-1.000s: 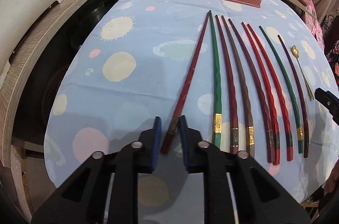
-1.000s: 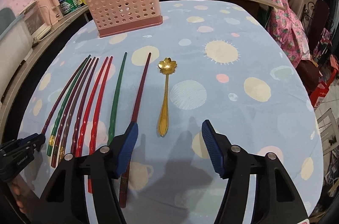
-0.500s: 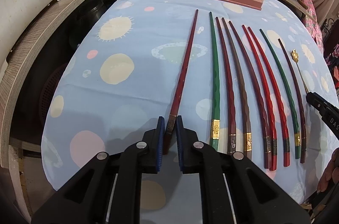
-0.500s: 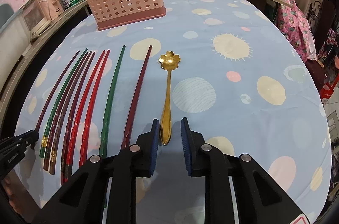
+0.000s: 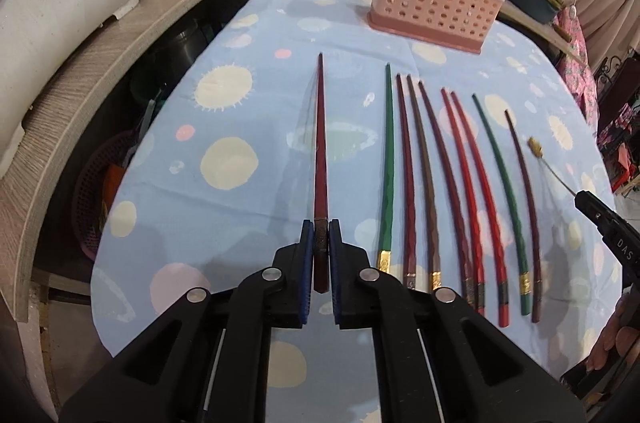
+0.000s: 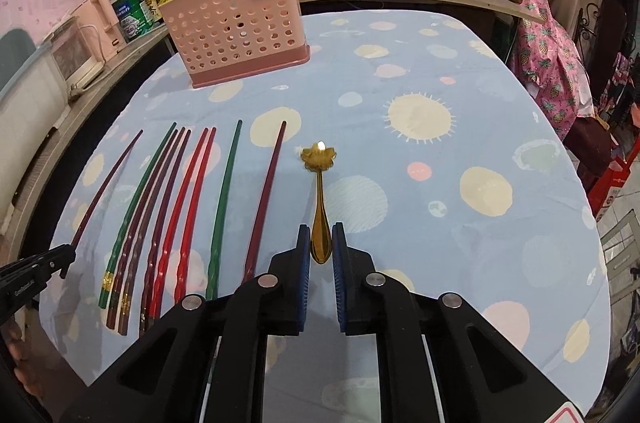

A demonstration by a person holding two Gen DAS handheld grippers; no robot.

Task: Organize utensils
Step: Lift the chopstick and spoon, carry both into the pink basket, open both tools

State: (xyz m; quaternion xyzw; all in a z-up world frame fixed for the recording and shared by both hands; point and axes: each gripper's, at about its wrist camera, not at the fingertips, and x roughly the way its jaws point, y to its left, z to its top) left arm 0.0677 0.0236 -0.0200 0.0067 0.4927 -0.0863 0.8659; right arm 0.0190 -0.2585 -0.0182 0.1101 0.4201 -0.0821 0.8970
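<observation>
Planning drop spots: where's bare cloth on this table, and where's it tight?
Free: the tablecloth right of the gold spoon out to the edge; the strip between the chopstick row and the pink holder; cloth left of the dark red chopstick in the left claw. Crowded: the chopstick row itself.

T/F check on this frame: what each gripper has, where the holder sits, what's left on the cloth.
1. The left gripper is shut on a dark red chopstick. True.
2. The right gripper is wide open above the table. False: its jaws are closed on the handle of the gold spoon.
3. The pink holder already has chopsticks in it. False: none show in it.
4. Eight chopsticks lie in a row on the spotted cloth. True.
5. The spoon's bowl is flower-shaped. True.
</observation>
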